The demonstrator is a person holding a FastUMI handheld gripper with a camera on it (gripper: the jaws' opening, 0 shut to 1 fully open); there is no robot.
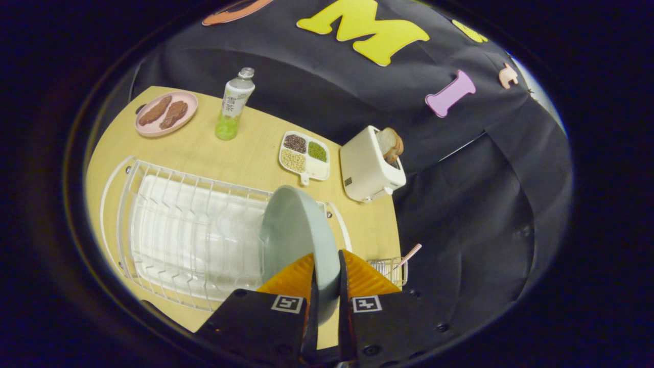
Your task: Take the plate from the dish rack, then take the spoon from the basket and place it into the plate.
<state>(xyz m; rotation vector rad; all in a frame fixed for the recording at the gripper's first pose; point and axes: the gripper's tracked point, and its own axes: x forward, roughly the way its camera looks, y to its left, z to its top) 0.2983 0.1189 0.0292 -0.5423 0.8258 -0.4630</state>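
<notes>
plate point(294, 230), rim pinched in my claw point(327, 271) above dish rack point(189, 235).
stiff, smooth, likely slippery and breakable; i judge the rim the only sound hold.

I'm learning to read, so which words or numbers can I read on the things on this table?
Bottle: its label has writing, too small and blurred to read.
Toaster: one small dark mark low on its side, too small to read.
Gripper, shut on the plate: two square black-and-white patterns behind the fingers, no words.
Nothing else on the table carries writing that I can make out.
</notes>
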